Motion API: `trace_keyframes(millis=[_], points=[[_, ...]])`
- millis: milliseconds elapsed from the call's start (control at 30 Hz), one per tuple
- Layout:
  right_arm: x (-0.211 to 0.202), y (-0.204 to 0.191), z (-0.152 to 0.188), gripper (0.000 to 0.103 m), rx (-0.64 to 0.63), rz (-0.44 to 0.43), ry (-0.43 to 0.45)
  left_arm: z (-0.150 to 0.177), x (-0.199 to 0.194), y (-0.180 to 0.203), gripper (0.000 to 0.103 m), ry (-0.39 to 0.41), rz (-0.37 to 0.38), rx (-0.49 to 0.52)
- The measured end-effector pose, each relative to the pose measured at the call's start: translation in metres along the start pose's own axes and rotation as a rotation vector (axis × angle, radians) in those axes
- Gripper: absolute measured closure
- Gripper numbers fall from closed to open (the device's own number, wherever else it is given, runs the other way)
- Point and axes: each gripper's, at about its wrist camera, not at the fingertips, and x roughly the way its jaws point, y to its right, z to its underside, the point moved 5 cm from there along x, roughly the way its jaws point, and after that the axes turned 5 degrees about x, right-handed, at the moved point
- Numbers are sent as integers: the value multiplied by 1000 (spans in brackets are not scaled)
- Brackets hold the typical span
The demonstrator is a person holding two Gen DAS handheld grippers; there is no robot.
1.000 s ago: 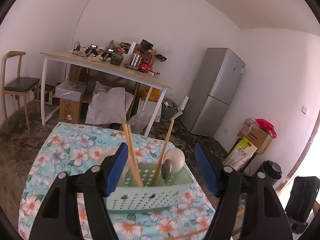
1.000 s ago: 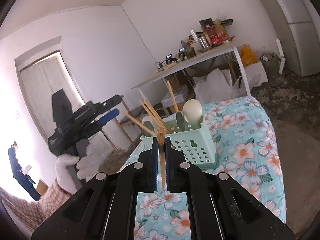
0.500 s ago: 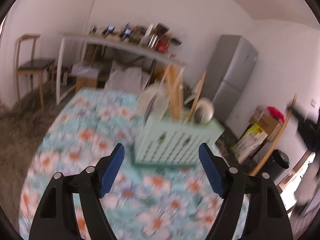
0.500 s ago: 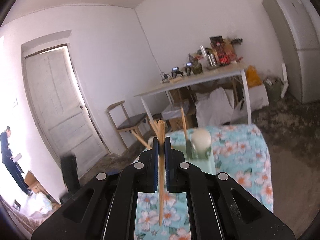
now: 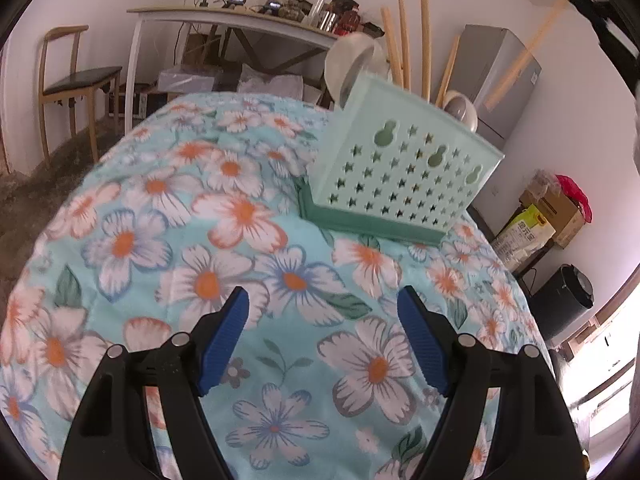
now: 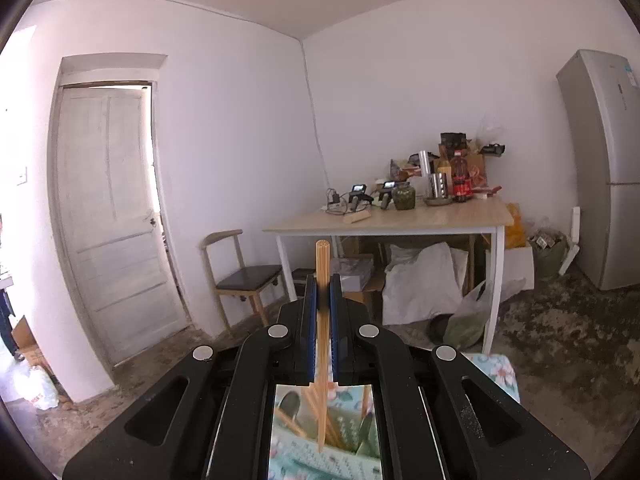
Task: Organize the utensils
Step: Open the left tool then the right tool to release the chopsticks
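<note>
A mint-green perforated utensil basket [image 5: 404,176] stands on the floral cloth [image 5: 224,240] and holds several wooden chopsticks [image 5: 404,40] and white spoons [image 5: 462,110]. My left gripper [image 5: 322,344] is open and empty, low over the cloth in front of the basket. My right gripper [image 6: 322,292] is shut on one wooden chopstick [image 6: 322,320], held upright above the basket [image 6: 320,456], which shows between its arms. In the left wrist view that chopstick [image 5: 524,52] hangs tilted above the basket's right side.
A wooden table [image 6: 400,220] with bottles and clutter stands at the back, with a chair [image 6: 244,276] beside it and bags beneath. A grey fridge [image 6: 608,168] is at the right, a white door [image 6: 108,216] at the left. Boxes [image 5: 552,208] lie beyond the cloth's right edge.
My left gripper has drawn back from the basket and dropped low over the cloth. My right gripper has lifted the chopstick and brought it above the basket, now pointing down into it.
</note>
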Motion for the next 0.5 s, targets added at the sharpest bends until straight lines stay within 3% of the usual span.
trace_keyframes(millis=[167,400,500], points=[[32,9,12,99,-24,49,-30,9,11,-3,29,-23,2,-12],[67,25,56,98,-52,111,-130,12,13,-6,29,-28,2,-26],[64,29,65,91,-28,109,-154,12,13,-6,29,-28,-1,-27]])
